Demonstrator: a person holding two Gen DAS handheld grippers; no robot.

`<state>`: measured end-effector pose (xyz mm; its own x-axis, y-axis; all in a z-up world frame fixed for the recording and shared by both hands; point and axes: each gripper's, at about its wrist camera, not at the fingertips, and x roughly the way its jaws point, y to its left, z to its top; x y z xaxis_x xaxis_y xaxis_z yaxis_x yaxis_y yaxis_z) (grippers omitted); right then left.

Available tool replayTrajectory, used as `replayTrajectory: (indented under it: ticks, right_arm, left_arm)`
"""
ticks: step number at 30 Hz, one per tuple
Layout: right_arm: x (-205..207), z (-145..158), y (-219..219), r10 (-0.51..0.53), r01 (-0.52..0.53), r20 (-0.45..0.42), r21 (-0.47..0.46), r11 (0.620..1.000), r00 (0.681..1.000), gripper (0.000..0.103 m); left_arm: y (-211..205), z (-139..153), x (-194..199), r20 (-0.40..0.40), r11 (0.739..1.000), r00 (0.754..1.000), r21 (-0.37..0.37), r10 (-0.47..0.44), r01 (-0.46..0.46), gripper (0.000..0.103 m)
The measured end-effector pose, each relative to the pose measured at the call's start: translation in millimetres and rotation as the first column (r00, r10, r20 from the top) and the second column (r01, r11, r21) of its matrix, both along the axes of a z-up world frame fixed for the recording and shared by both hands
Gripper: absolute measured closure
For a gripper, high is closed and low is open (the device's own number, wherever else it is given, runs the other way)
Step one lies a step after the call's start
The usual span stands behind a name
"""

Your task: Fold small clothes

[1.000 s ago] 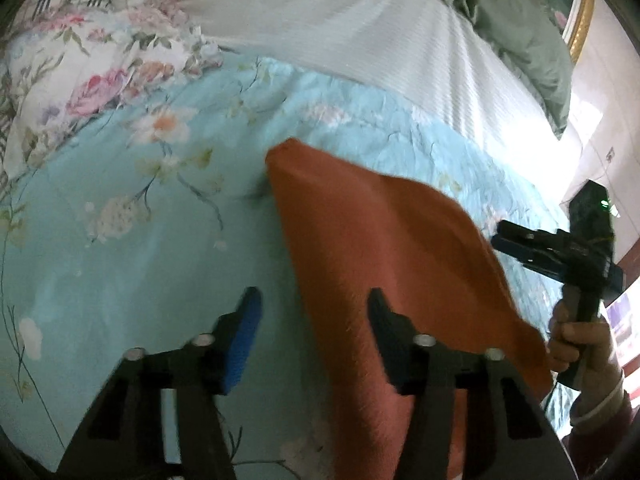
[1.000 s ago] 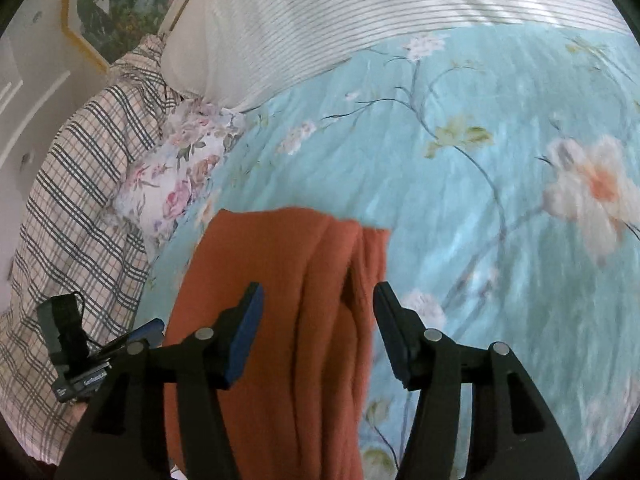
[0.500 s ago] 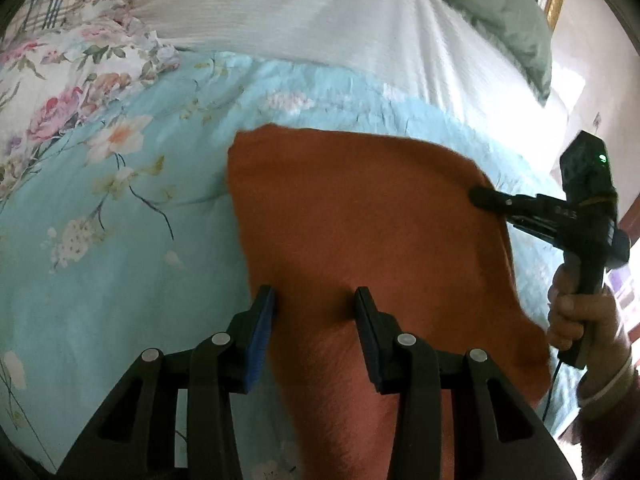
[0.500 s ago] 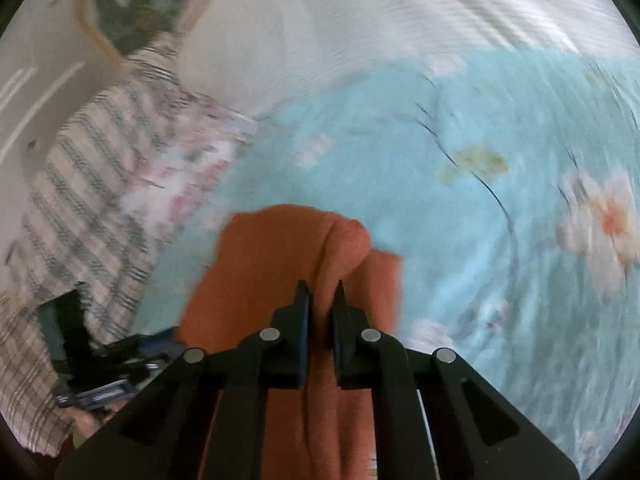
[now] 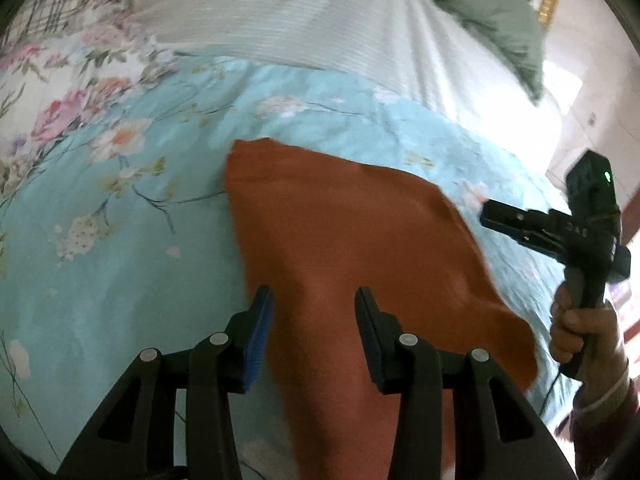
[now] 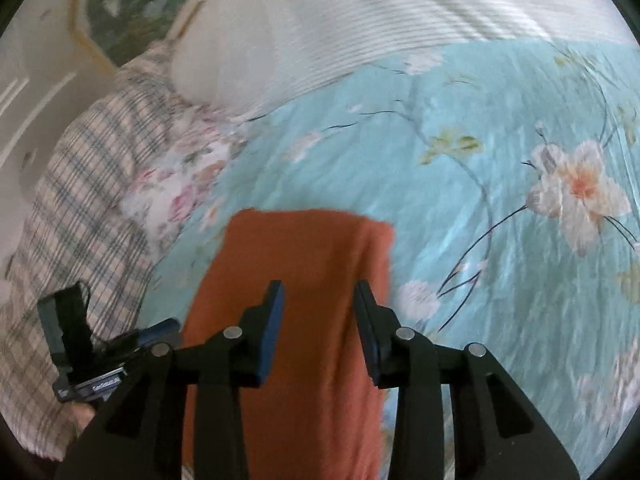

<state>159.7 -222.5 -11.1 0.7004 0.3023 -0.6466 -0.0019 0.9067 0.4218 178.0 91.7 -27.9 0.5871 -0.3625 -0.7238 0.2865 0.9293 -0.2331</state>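
An orange-brown cloth (image 5: 344,232) lies folded and flat on the light blue floral bedspread (image 5: 120,248); it also shows in the right wrist view (image 6: 304,264). My left gripper (image 5: 310,320) is open, its jaws apart over the cloth's near left part, holding nothing. My right gripper (image 6: 318,312) is open above the cloth's near end, with nothing between its fingers. From the left wrist view the right gripper (image 5: 532,228) hangs beyond the cloth's right edge in a hand. The left gripper (image 6: 104,356) shows at the lower left of the right wrist view.
A white striped cover (image 5: 320,16) lies across the far side of the bed. A floral pillow (image 5: 60,80) and a plaid one (image 6: 88,184) sit at the left. A grey-green cloth (image 5: 492,12) lies at the far right. A framed picture (image 6: 132,4) hangs on the wall.
My right gripper was open, shut on a fold of the cloth, and has now opened and let it go; the cloth lies flatter. My left gripper narrowed, then widened again.
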Motion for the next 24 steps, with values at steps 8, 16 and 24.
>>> replayTrajectory:
  ticks: [8, 16, 24]
  right_arm:
    - [1, -21, 0, -0.064, 0.059, -0.075, -0.063, 0.996, 0.995, 0.055]
    - [-3, -20, -9, -0.069, 0.068, -0.038, -0.016, 0.998, 0.997, 0.089]
    - [-12, 10, 4, -0.075, 0.075, 0.001, -0.022, 0.997, 0.997, 0.086]
  left_arm:
    - [-12, 0, -45, 0.005, 0.996, 0.996, -0.006, -0.085, 0.085, 0.061]
    - [-11, 1, -62, 0.017, 0.994, 0.994, -0.012, -0.107, 0.107, 0.061]
    - [-11, 3, -55, 0.024, 0.994, 0.994, -0.001, -0.108, 0.108, 0.061]
